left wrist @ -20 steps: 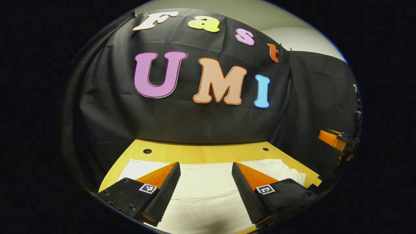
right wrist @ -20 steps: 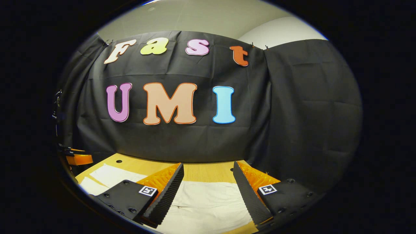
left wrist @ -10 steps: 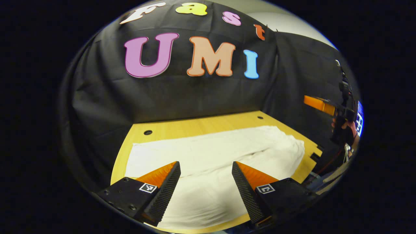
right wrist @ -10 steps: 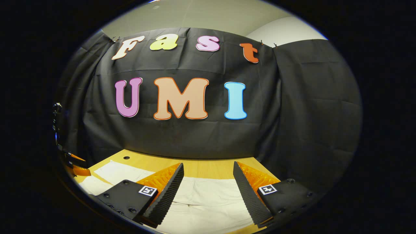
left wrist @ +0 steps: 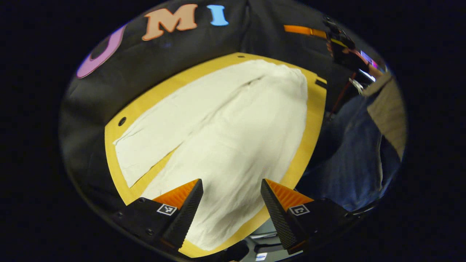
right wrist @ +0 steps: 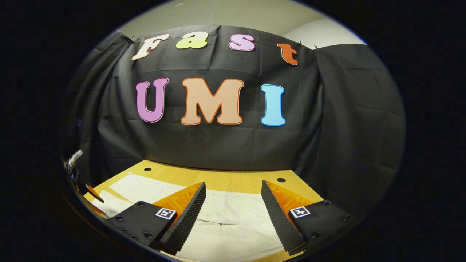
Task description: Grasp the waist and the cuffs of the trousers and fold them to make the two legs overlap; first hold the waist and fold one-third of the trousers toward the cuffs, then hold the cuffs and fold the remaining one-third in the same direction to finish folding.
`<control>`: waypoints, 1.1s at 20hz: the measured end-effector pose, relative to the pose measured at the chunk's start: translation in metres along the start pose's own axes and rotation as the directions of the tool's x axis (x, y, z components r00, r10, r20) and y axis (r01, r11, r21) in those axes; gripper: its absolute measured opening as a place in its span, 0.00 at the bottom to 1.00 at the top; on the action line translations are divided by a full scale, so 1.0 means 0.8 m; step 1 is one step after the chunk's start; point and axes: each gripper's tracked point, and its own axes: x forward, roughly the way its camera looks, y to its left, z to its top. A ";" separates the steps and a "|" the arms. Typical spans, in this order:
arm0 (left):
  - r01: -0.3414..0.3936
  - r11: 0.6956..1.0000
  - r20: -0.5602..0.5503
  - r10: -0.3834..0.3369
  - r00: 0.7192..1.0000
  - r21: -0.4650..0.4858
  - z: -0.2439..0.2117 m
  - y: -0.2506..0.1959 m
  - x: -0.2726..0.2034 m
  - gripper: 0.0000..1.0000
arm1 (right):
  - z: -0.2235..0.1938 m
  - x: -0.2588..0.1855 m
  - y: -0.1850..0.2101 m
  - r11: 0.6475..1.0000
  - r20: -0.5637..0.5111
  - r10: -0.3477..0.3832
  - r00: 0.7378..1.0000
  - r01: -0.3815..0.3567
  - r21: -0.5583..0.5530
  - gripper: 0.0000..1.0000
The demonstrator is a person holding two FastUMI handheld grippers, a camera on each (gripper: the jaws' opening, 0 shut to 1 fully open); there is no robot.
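in the left gripper view, the left gripper hung above the near end of the trousers, its fingers spread apart with nothing between them but the cloth below. the trousers were white and lay flat along the tabletop, two legs side by side. a narrow wedge of bare wood split the legs on the left, near the cuffs. the waist end sat at the far end, bunched a little. a small hole showed in the wood beside the cuffs. a person's blue trouser leg stood just off the tabletop's right edge, and farther off the right gripper was up near the wall.

in the right gripper view, the right gripper was held over the trousers, fingers wide apart and empty. beyond the cloth ran bare tabletop with two holes, then the black wall.
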 end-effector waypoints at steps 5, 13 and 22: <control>0.124 0.984 -0.171 -0.102 0.980 0.124 -0.046 -0.002 -0.012 0.94 | -0.013 -0.008 -0.009 0.999 -0.032 -0.038 0.999 0.038 -0.005 0.98; 0.184 0.959 -0.336 -0.105 0.936 0.214 -0.073 0.005 -0.028 0.91 | -0.029 -0.008 -0.021 0.997 -0.062 -0.076 0.995 0.075 -0.017 0.98; 0.186 0.954 -0.420 -0.074 0.905 0.234 -0.078 0.013 -0.031 0.77 | -0.046 0.013 -0.014 1.000 -0.092 -0.014 0.996 0.012 -0.023 0.98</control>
